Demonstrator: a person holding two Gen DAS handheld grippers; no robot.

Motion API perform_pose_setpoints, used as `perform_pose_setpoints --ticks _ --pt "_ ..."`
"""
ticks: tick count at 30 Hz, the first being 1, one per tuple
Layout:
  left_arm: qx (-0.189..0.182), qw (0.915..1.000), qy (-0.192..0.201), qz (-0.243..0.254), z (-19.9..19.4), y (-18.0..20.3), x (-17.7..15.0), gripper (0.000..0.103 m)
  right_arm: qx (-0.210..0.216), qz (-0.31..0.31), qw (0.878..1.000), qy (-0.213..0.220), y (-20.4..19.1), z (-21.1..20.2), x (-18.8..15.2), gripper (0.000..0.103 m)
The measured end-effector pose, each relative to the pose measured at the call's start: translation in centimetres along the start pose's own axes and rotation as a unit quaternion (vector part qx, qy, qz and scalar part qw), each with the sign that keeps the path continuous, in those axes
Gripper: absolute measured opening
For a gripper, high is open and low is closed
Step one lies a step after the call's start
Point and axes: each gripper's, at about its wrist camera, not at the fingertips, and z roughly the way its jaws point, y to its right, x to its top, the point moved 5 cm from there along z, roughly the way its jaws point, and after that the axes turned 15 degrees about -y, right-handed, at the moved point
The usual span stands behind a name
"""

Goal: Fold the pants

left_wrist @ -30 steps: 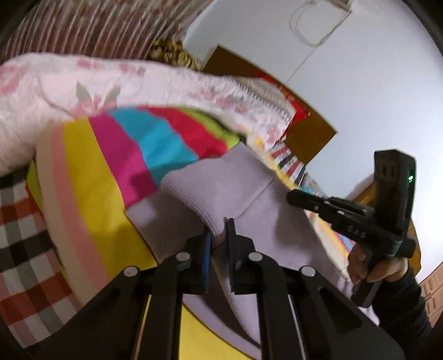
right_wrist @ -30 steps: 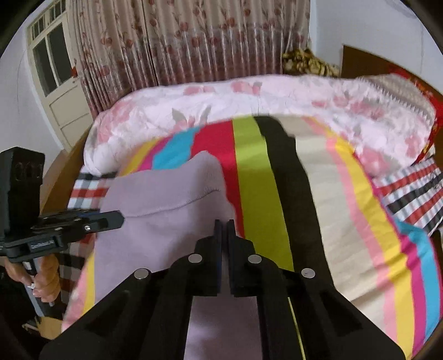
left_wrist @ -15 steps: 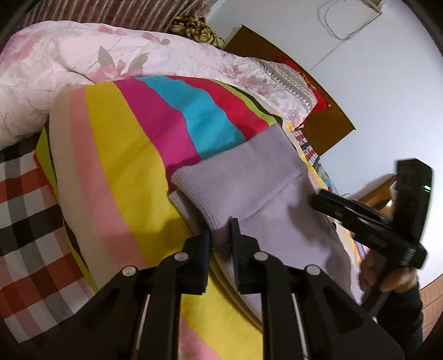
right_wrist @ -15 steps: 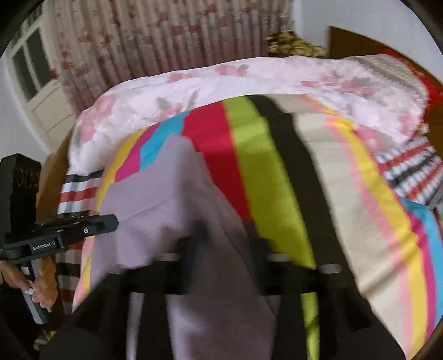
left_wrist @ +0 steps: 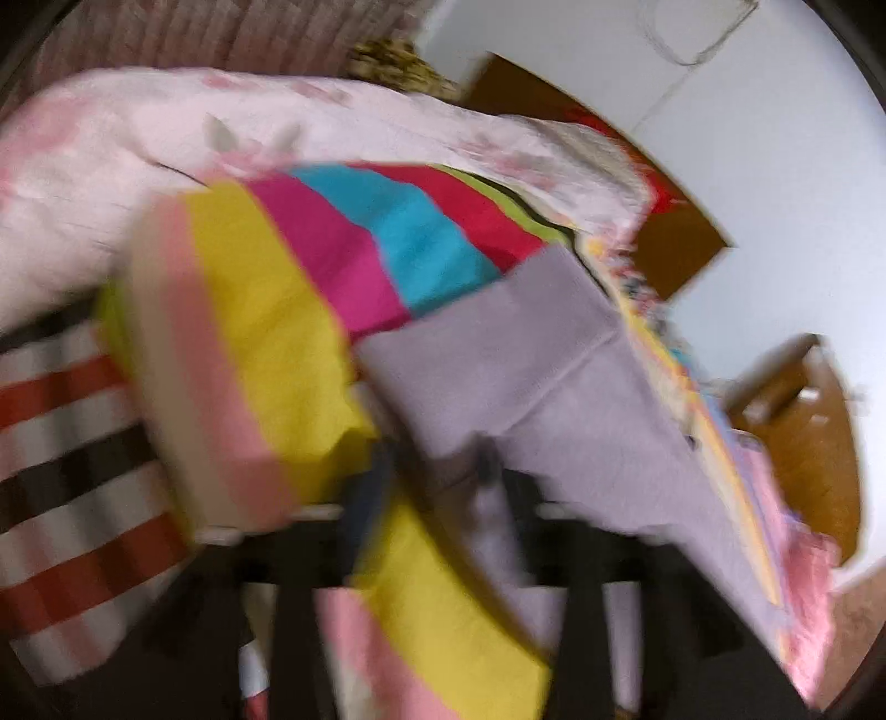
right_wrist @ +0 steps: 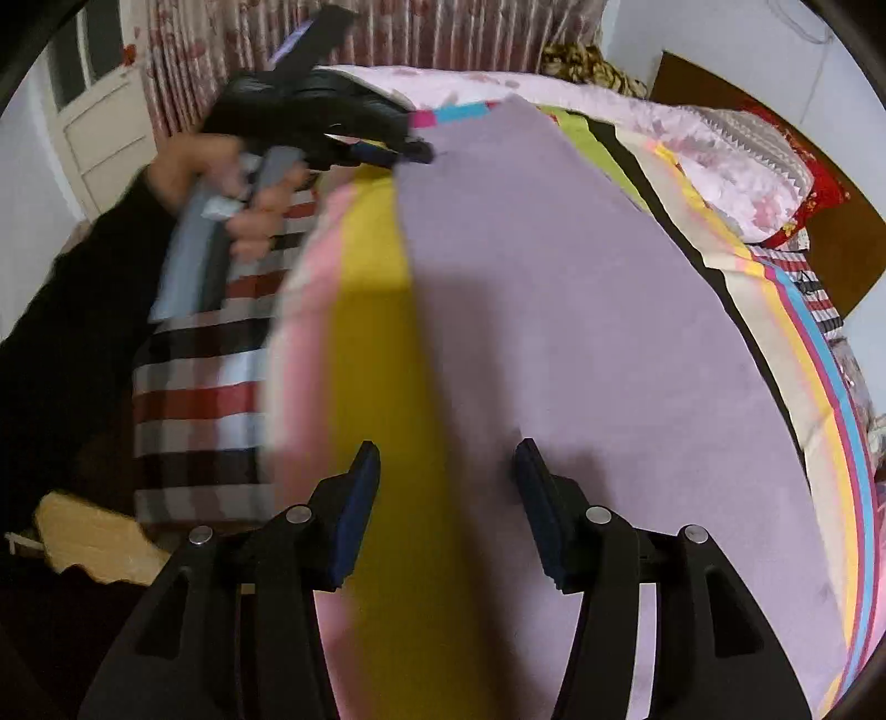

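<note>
The lilac pants [right_wrist: 554, 304] lie spread flat on the striped bedspread [right_wrist: 376, 332]. My right gripper [right_wrist: 446, 498] stands open just above their near left edge, with nothing pinched between its fingers. In the right wrist view my left gripper [right_wrist: 410, 152], held by a hand in a dark sleeve, sits at the pants' far left corner. The left wrist view is blurred. There the left gripper [left_wrist: 437, 482] has its jaws opening, and the edge of the pants [left_wrist: 526, 360] lies loose between them.
A pink floral quilt [right_wrist: 720, 160] is bunched along the far side of the bed. A red pillow [right_wrist: 819, 183] and a wooden headboard [right_wrist: 714, 77] are at the right. A checked sheet [right_wrist: 194, 387] hangs at the left, with a curtain [right_wrist: 443, 27] and door [right_wrist: 99, 127] behind.
Both grippers went from shut to open. The left let go of the pants' folded edge. The right swung sideways along the pants, which now lie flat.
</note>
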Motion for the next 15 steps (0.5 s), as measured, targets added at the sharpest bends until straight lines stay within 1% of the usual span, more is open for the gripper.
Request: perform_pose_setpoints --ticks 1,2,3,4,5,6,7,8,10,11,12,13,14,15 --pt "0.016 0.9992 0.036 0.009 -2.1 0.8 -0.7 0.08 0.023 0.017 0.999 0.017 0.1 -1.2 -0.8 0.053" --pt "0.016 0.9982 0.052 0.024 -3.3 1.8 -1.4 0.081 0.055 0.055 0.996 0.045 0.9 -2.9 -2.2 0.057" --pt "0.011 0.9969 0.062 0.048 -4.9 3.5 -2.5 0.086 0.065 0.086 0.992 0.064 1.8 -4.0 -3.3 0.06" --pt "0.004 0.9959 0.066 0.062 -5.6 4.7 -3.2 0.089 0.058 0.132 0.986 0.087 3.5 -5.5 -5.2 0.068" --pt "-0.021 0.9925 0.07 0.098 -6.7 7.6 -5.0 0.095 0.039 0.162 0.981 0.096 5.0 -6.2 -6.8 0.077" --pt "-0.042 0.9882 0.066 0.132 -7.2 10.0 -6.5 0.1 0.012 0.195 0.976 0.1 6.4 -6.8 -8.5 0.079" --pt "-0.059 0.9821 0.057 0.169 -7.4 12.6 -8.2 0.101 -0.031 0.245 0.965 0.092 8.5 -7.3 -11.2 0.079" --pt "-0.069 0.9765 0.048 0.198 -7.3 14.6 -9.7 0.101 -0.05 0.273 0.957 0.083 9.8 -7.5 -13.0 0.079" --pt "-0.086 0.9621 0.024 0.258 -6.7 19.0 -13.2 0.101 -0.071 0.324 0.941 0.069 11.8 -8.1 -16.7 0.079" --pt "-0.099 0.9535 0.007 0.285 -6.1 21.4 -15.3 0.101 -0.09 0.359 0.927 0.064 12.7 -8.8 -19.6 0.079" --pt "-0.108 0.9471 -0.007 0.302 -5.5 23.0 -16.8 0.101 -0.102 0.376 0.919 0.063 13.1 -9.2 -21.1 0.079" --pt "-0.118 0.9365 -0.035 0.328 -4.3 25.4 -19.2 0.101 -0.114 0.397 0.909 0.061 13.5 -9.7 -23.0 0.079" --pt "-0.121 0.9293 -0.054 0.345 -3.5 26.9 -20.6 0.101 -0.124 0.422 0.896 0.06 14.0 -10.2 -25.7 0.079" --pt "-0.125 0.9203 -0.071 0.364 -2.7 28.7 -22.3 0.101 -0.135 0.439 0.886 0.057 14.4 -10.5 -27.9 0.079"
